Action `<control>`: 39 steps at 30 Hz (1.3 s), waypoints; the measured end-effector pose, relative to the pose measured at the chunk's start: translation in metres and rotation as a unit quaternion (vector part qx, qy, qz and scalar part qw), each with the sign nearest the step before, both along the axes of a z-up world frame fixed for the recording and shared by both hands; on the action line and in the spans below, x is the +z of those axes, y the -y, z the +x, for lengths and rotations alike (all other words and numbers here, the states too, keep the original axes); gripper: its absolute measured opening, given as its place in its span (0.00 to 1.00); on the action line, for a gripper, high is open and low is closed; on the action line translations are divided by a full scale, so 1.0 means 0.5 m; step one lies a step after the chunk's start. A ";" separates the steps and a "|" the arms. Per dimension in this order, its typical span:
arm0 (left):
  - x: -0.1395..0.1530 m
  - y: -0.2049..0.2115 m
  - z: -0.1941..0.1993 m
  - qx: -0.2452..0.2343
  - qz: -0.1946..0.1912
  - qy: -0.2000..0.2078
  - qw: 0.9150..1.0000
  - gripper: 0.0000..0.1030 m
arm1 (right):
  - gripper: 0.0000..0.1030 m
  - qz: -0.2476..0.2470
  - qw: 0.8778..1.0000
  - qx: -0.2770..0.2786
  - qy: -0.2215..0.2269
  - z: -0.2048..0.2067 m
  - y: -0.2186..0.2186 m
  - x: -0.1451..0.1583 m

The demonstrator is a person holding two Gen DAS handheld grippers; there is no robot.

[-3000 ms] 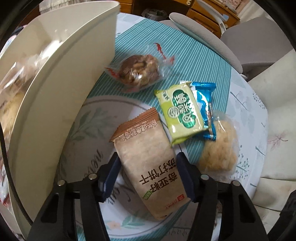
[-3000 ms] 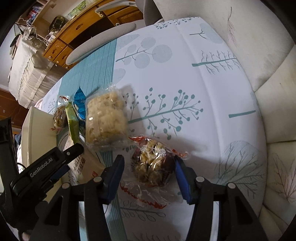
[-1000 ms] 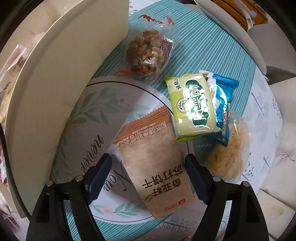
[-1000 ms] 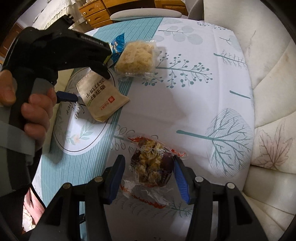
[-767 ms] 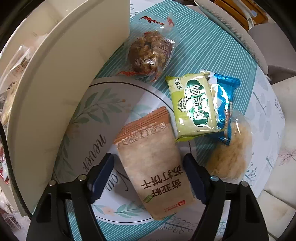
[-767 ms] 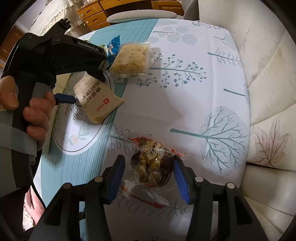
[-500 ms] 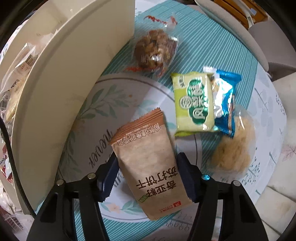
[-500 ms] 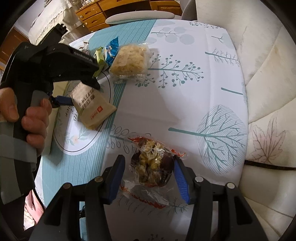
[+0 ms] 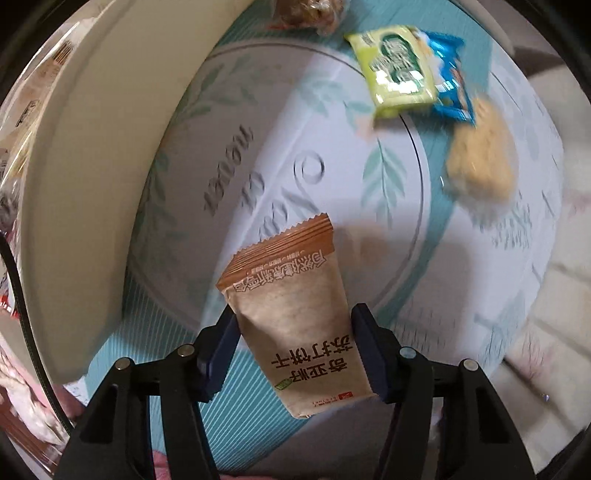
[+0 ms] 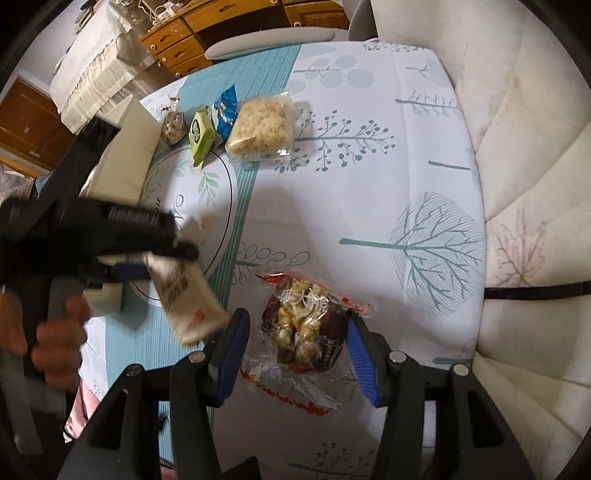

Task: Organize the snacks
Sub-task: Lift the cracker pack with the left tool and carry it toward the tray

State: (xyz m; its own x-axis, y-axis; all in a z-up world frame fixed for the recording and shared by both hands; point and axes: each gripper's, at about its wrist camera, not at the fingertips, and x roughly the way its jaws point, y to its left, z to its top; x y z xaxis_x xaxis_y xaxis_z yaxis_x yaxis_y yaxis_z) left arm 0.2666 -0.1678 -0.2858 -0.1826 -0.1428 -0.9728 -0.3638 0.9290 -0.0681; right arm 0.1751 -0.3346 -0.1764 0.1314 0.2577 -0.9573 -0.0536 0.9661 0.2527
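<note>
My left gripper (image 9: pixel 293 341) is shut on a brown cracker packet (image 9: pixel 291 317) and holds it in the air above the tablecloth; it also shows in the right wrist view (image 10: pixel 184 295). My right gripper (image 10: pixel 295 343) is shut on a clear-wrapped nut cake (image 10: pixel 304 325) and holds it above the table. On the table lie a green packet (image 9: pixel 400 70), a blue packet (image 9: pixel 452 88), a pale rice cake (image 9: pixel 480 170) and another nut cake (image 9: pixel 306 11).
A cream storage box (image 9: pixel 92 147) holding snacks stands at the left, its wall close to the left gripper. A white sofa (image 10: pixel 532 184) borders the table on the right. A wooden dresser (image 10: pixel 207 33) stands behind.
My left gripper has closed on the brown packet, lifted it off the table and pulled back toward me. My right gripper keeps holding the nut cake, almost still.
</note>
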 end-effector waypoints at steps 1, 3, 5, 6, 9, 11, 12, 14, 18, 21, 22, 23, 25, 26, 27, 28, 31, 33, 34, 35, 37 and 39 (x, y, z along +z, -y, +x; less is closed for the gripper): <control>0.005 0.001 -0.009 -0.008 -0.004 0.000 1.000 0.57 | 0.51 -0.001 1.000 -0.002 0.002 -0.001 0.003 0.005; 0.025 0.005 -0.032 -0.025 -0.009 0.002 1.000 0.57 | 0.52 -0.002 1.000 -0.009 0.007 -0.003 0.012 0.015; 0.051 0.010 -0.055 -0.046 -0.012 0.004 0.999 0.57 | 0.52 -0.002 1.000 -0.018 0.010 -0.006 0.020 0.025; 0.066 0.012 -0.068 -0.057 -0.015 0.006 0.998 0.57 | 0.52 -0.003 1.000 -0.023 0.012 -0.008 0.022 0.029; 0.112 0.019 -0.104 -0.085 -0.020 0.016 0.996 0.57 | 0.52 0.003 0.999 -0.039 0.017 -0.010 0.025 0.037; 0.141 0.015 -0.128 -0.104 -0.023 0.023 0.994 0.57 | 0.52 0.013 0.998 -0.052 0.019 -0.015 0.025 0.047; 0.150 0.007 -0.133 -0.112 -0.024 0.026 0.993 0.57 | 0.52 0.022 0.998 -0.061 0.020 -0.018 0.024 0.053; 0.177 -0.013 -0.140 -0.131 -0.027 0.034 0.990 0.57 | 0.52 0.035 0.996 -0.074 0.025 -0.022 0.017 0.063; 0.227 -0.067 -0.147 -0.161 -0.022 0.052 0.985 0.57 | 0.52 0.044 0.994 -0.090 0.042 -0.027 -0.021 0.087; 0.259 -0.116 -0.156 -0.173 -0.020 0.065 0.983 0.57 | 0.52 0.056 0.992 -0.099 0.048 -0.034 -0.055 0.105; 0.272 -0.133 -0.159 -0.175 -0.020 0.070 0.982 0.57 | 0.52 0.059 0.992 -0.101 0.051 -0.036 -0.067 0.111; 0.274 -0.150 -0.152 -0.176 -0.020 0.074 0.981 0.57 | 0.52 0.061 0.991 -0.103 0.052 -0.037 -0.077 0.115; 0.291 -0.187 -0.149 -0.176 -0.020 0.086 0.980 0.57 | 0.52 0.066 0.990 -0.108 0.056 -0.042 -0.104 0.124; 0.298 -0.204 -0.150 -0.175 -0.019 0.090 0.980 0.57 | 0.52 0.069 0.990 -0.111 0.058 -0.044 -0.118 0.128; 0.304 -0.221 -0.150 -0.173 -0.019 0.094 0.980 0.57 | 0.52 0.073 0.989 -0.115 0.060 -0.046 -0.133 0.133; 0.312 -0.241 -0.150 -0.171 -0.019 0.099 0.980 0.57 | 0.52 0.075 0.988 -0.118 0.061 -0.048 -0.147 0.137; 0.337 -0.301 -0.147 -0.172 -0.014 0.120 0.978 0.57 | 0.52 0.085 0.986 -0.125 0.068 -0.052 -0.191 0.149; 0.354 -0.340 -0.144 -0.175 -0.010 0.138 0.975 0.57 | 0.52 0.092 0.985 -0.129 0.074 -0.055 -0.221 0.157; 0.357 -0.353 -0.143 -0.176 -0.009 0.145 0.974 0.57 | 0.52 0.094 0.984 -0.131 0.076 -0.056 -0.235 0.159; 0.365 -0.371 -0.140 -0.179 -0.008 0.155 0.972 0.57 | 0.52 0.097 0.983 -0.133 0.078 -0.057 -0.250 0.162; 0.374 -0.397 -0.136 -0.184 -0.006 0.173 0.967 0.57 | 0.52 0.102 0.982 -0.138 0.084 -0.059 -0.280 0.166; 0.385 -0.428 -0.132 -0.193 0.000 0.193 0.962 0.57 | 0.52 0.109 0.979 -0.144 0.090 -0.059 -0.307 0.169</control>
State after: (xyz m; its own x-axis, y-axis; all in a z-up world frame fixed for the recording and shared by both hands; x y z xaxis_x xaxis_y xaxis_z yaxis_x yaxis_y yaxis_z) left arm 0.2008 0.0460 -0.0932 0.1521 -0.1371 -0.9788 0.0596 0.9898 -0.1294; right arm 0.1455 -0.1810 -0.0917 0.3904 0.3798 -0.8387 0.1515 0.8720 0.4655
